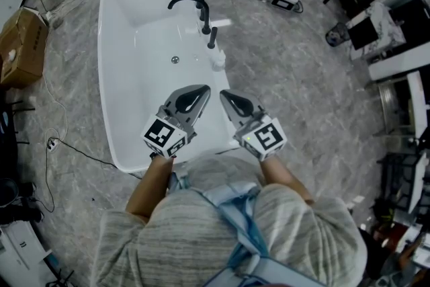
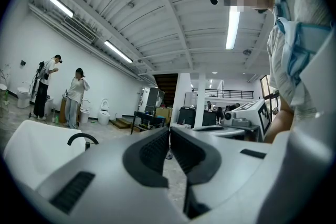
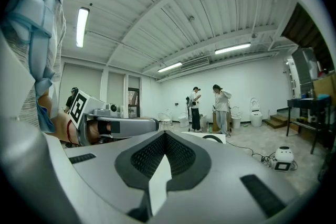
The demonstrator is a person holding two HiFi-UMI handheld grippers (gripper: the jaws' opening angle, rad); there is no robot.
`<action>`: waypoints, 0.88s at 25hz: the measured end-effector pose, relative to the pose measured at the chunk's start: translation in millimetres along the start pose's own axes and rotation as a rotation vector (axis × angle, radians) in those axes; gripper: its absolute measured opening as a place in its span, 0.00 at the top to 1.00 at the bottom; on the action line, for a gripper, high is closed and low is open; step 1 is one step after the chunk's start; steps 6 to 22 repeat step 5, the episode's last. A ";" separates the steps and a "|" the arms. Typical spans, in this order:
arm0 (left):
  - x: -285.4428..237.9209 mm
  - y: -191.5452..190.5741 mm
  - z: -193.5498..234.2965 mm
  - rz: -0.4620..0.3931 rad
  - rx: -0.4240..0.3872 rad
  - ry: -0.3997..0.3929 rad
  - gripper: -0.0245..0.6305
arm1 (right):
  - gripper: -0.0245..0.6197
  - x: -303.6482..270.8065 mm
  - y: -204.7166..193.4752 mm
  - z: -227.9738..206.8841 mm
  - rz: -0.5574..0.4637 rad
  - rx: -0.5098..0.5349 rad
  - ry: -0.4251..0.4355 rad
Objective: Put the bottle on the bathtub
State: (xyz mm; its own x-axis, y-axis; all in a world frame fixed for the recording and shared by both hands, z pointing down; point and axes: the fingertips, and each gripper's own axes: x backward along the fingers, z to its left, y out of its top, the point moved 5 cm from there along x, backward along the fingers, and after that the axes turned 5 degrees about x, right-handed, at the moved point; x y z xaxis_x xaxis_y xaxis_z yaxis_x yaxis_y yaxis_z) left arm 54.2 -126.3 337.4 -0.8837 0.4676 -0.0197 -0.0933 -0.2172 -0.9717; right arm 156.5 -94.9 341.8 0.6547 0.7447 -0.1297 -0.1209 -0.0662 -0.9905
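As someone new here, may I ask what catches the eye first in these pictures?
The white bathtub fills the middle of the head view, with a black faucet arching over its right rim and a small white bottle on that rim beside it. Nearer the camera, the left gripper and right gripper are held side by side, both shut and empty. A cardboard box sits at far left.

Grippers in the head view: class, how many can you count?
2. The left gripper is over the bathtub's near rim; the right gripper is beside it, to its right. None appear hidden.
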 end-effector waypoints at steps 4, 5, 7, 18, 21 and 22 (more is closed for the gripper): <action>0.2 -2.0 0.8 0.002 0.003 -0.005 0.95 | 0.96 -0.5 -1.4 -0.1 0.002 0.000 -0.004; 0.2 -2.4 1.4 0.003 0.005 -0.006 0.95 | 0.96 -0.9 -1.9 -0.1 0.003 -0.001 -0.005; 0.2 -2.4 1.4 0.003 0.005 -0.006 0.95 | 0.96 -0.9 -1.9 -0.1 0.003 -0.001 -0.005; 0.2 -2.4 1.4 0.003 0.005 -0.006 0.95 | 0.96 -0.9 -1.9 -0.1 0.003 -0.001 -0.005; 0.2 -2.4 1.4 0.003 0.005 -0.006 0.95 | 0.96 -0.9 -1.9 -0.1 0.003 -0.001 -0.005; 0.2 -2.4 1.4 0.003 0.005 -0.006 0.95 | 0.96 -0.9 -1.9 -0.1 0.003 -0.001 -0.005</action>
